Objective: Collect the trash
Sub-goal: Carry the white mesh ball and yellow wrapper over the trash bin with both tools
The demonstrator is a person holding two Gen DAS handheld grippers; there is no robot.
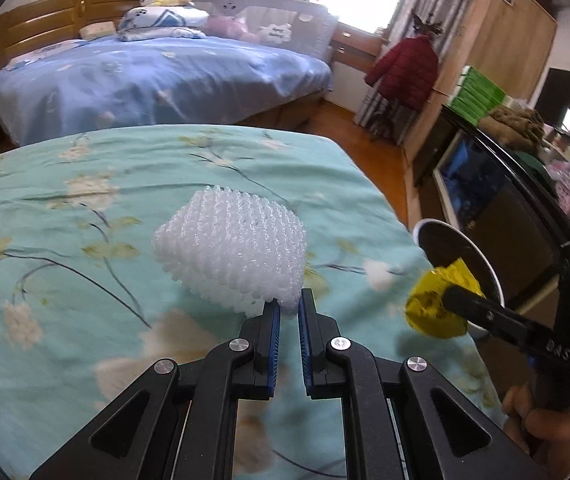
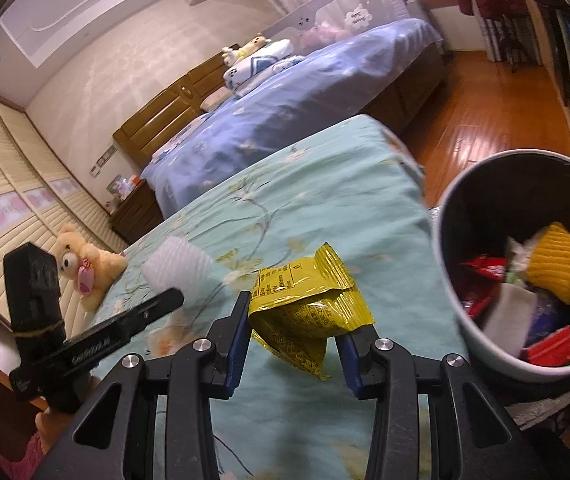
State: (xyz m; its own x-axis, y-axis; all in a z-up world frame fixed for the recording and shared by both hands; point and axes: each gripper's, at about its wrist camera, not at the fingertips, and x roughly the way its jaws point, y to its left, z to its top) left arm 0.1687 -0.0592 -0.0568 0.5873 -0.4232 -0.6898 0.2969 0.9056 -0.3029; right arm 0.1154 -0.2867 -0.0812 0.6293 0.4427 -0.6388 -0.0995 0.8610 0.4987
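Observation:
A white foam fruit net [image 1: 231,250] hangs over the teal flowered bedspread [image 1: 65,208], pinched at its lower corner by my left gripper [image 1: 289,306], which is shut on it. The same foam net [image 2: 175,262] shows at left in the right wrist view, beside the left gripper's finger [image 2: 161,304]. My right gripper [image 2: 295,320] is shut on a crumpled yellow snack wrapper [image 2: 309,304], held above the bedspread [image 2: 325,208]. In the left wrist view that wrapper [image 1: 439,304] sits just in front of the trash bin [image 1: 457,248]. The bin [image 2: 525,264] stands at right, holding several wrappers.
A teddy bear [image 2: 85,264] lies at the bed's far left edge. Beyond stands a second bed with a blue cover [image 1: 157,76]. Wooden floor [image 2: 481,128] runs on the right, with a dark cabinet [image 1: 497,200] and a wardrobe [image 1: 501,32] along it. A hand [image 1: 541,424] holds the right gripper.

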